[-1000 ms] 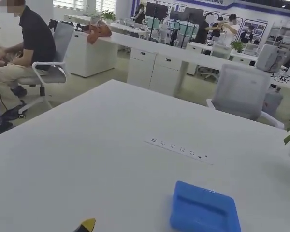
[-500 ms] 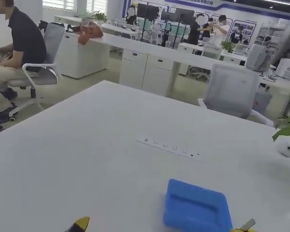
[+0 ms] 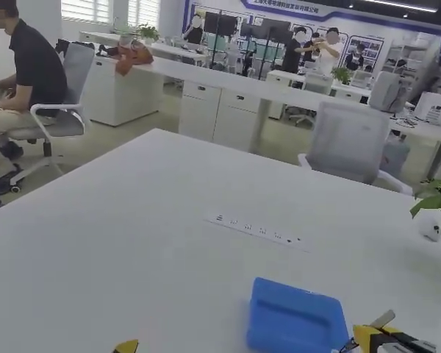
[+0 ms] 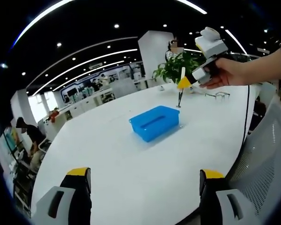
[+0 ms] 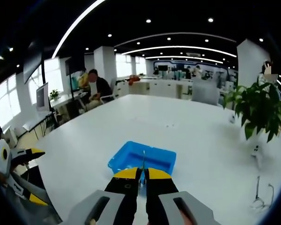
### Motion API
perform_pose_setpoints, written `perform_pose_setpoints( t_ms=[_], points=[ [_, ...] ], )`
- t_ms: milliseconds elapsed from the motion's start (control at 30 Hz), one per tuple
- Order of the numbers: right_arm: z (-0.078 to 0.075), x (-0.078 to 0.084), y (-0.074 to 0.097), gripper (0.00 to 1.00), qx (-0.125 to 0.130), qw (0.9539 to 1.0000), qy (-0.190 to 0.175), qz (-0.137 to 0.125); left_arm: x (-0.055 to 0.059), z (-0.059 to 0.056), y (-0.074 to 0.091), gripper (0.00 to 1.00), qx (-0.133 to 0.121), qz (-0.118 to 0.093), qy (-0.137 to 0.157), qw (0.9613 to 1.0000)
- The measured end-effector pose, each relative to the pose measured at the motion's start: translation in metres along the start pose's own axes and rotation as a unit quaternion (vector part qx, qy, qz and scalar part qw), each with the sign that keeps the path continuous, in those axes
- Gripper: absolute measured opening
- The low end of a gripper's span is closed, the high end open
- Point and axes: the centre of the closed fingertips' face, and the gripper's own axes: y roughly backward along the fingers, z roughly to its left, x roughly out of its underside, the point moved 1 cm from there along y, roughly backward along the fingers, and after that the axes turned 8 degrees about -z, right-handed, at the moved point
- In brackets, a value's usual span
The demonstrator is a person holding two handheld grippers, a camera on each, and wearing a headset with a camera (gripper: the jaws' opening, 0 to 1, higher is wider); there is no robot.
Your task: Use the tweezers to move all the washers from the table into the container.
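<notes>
The blue container (image 3: 298, 321) sits on the white table (image 3: 132, 235) near its front edge. In the right gripper view my right gripper (image 5: 142, 176) is shut on the thin metal tweezers (image 5: 143, 163), which point down over the blue container (image 5: 143, 158). The head view catches this gripper (image 3: 369, 337) at the bottom right, just right of the container. The left gripper (image 4: 145, 178) is open, jaws wide apart and nothing between them, well short of the container (image 4: 155, 122). Its camera sees a hand holding the right gripper (image 4: 184, 83) with the tweezers (image 4: 180, 96) hanging down.
A power strip (image 3: 253, 228) is set into the table beyond the container. A potted plant (image 3: 435, 202) stands at the table's right, with glasses (image 4: 218, 95) lying near it. Office chairs (image 3: 353, 140) and a seated person (image 3: 26, 73) are beyond the table.
The head camera has shifted. The right gripper with the tweezers has come up into the bottom right of the head view; the left gripper's yellow tip sits lower at the bottom edge.
</notes>
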Motion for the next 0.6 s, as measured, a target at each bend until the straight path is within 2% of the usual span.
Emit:
perform_pose_setpoints(
  t_ms=[467, 600],
  points=[
    [-0.002, -0.015, -0.023, 0.01, 0.002, 1.0, 0.002, -0.009, 0.005, -0.001, -0.001, 0.99, 0.001, 0.014, -0.016, 0.9998],
    [-0.003, -0.017, -0.033, 0.01, 0.003, 0.9999, 0.013, -0.011, 0.005, 0.0, -0.001, 0.99, 0.0, 0.015, -0.015, 0.9998]
  ],
)
